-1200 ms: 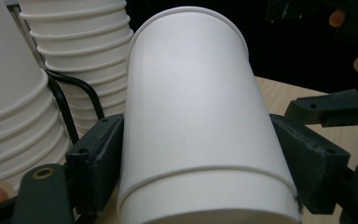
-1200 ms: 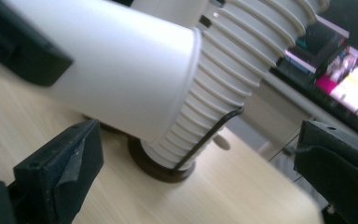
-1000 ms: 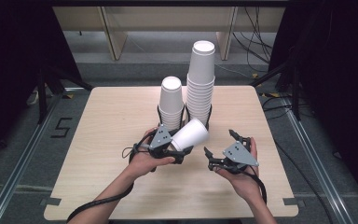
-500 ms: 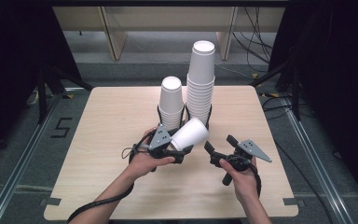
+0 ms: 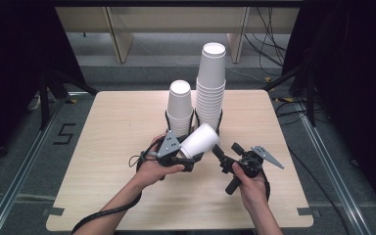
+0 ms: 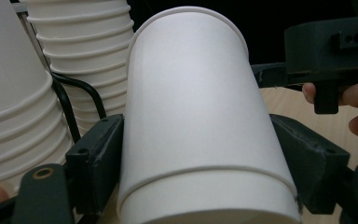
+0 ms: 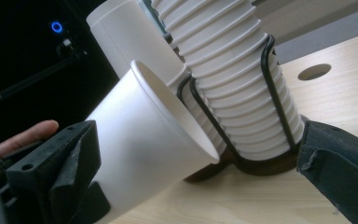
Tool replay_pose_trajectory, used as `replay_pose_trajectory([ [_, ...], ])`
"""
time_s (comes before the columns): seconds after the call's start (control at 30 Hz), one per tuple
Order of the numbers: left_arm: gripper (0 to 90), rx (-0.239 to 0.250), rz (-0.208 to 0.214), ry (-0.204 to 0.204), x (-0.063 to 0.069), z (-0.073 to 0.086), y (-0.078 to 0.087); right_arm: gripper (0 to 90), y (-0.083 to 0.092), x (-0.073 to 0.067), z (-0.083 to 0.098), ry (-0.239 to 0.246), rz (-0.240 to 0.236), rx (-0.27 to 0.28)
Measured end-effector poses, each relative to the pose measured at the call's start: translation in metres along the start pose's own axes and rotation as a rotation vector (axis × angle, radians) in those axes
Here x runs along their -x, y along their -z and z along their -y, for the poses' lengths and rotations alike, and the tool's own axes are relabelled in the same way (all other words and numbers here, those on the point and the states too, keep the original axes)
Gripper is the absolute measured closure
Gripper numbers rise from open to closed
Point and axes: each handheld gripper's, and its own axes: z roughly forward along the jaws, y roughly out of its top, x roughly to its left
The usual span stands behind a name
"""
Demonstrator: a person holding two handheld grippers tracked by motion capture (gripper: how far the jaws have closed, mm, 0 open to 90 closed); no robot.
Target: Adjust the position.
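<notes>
Jaws of the left gripper (image 5: 188, 155) hide the paper cup's (image 5: 199, 141) base.

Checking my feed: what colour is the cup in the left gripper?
Plain white cup; the left gripper view shows it best.

The left gripper (image 5: 192, 155) is clamped tight, while the right gripper (image 5: 217, 150) has its jaws spread wide.

High view overhead, facing forward-down; both gripper views close, level, sharing held cup (image 6: 196, 126) and stacks (image 7: 242, 79).
</notes>
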Motion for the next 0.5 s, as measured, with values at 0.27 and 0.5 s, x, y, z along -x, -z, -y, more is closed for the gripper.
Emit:
replay_pose_trajectory([
  [0.27, 21.5, 0.014, -0.007, -0.014, 0.0002, 0.0001, -0.0020, 0.4, -0.0055, 0.0009, 0.0000, -0.122, -0.033, 0.006],
  [0.5, 21.5, 0.015, -0.015, -0.005, 0.0035, -0.0015, -0.0040, 0.4, -0.0112, -0.0002, 0.0015, -0.254, -0.057, 0.002],
])
